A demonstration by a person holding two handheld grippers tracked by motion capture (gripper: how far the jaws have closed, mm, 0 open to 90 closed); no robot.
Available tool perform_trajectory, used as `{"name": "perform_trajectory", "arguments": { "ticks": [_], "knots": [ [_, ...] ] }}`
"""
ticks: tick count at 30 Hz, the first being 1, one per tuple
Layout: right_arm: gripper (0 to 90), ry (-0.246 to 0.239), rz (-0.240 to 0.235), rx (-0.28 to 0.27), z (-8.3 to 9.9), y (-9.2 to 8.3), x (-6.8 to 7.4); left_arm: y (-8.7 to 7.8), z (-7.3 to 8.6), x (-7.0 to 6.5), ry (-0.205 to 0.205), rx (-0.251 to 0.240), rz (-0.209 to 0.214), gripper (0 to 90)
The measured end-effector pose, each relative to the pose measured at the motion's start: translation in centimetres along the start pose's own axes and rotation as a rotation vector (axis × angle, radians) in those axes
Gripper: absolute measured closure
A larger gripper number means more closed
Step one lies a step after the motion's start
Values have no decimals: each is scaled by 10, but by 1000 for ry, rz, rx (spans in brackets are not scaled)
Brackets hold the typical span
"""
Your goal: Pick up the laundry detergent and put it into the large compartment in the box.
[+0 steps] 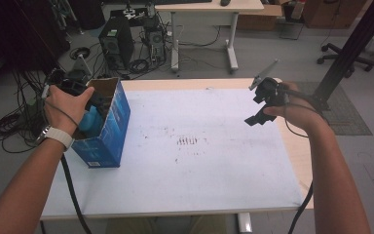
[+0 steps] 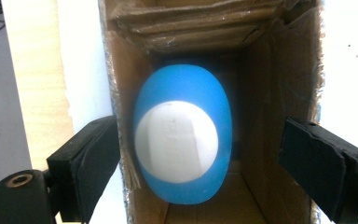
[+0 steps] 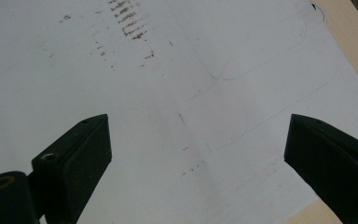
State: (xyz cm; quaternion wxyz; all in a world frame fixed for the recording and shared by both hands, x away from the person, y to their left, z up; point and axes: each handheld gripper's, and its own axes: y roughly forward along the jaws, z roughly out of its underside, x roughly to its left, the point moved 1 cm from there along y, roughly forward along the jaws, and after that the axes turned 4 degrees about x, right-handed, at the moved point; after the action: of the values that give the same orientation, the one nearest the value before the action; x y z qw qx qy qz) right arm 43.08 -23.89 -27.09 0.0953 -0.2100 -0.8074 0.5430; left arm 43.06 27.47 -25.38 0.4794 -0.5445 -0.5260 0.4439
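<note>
With the blue-and-white egg-shaped object (image 2: pixel 182 135) deposited in the open blue carton (image 1: pixel 108 127), the left gripper (image 2: pixel 200 158) is released; withdrawal is judged next.

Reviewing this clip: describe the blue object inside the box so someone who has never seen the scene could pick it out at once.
Start at the white-topped table and go to the open blue cardboard box at its left edge, under the left gripper. Inside lies the blue egg-shaped object. Its smooth rounded blue body with a large white patch sets it apart from the brown cardboard walls around it.
</note>
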Motion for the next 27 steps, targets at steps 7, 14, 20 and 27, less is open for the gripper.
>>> {"name": "perform_trajectory", "arguments": {
  "ticks": [7, 14, 20, 27],
  "knots": [
    [75, -1, 0, -3, 1, -2, 1, -10, 2, 4, 6, -28, 20, 126],
    [75, -1, 3, -3, 0, -3, 1, -27, 1, -2, 39, -53, 44, 121],
    [75, 1, 4, -2, 1, -5, 2, -41, 0, -8, 77, -62, 47, 115],
    [75, 3, 5, -3, 3, -6, 2, -60, 2, -15, 134, -104, 70, 106]
  ]
}}
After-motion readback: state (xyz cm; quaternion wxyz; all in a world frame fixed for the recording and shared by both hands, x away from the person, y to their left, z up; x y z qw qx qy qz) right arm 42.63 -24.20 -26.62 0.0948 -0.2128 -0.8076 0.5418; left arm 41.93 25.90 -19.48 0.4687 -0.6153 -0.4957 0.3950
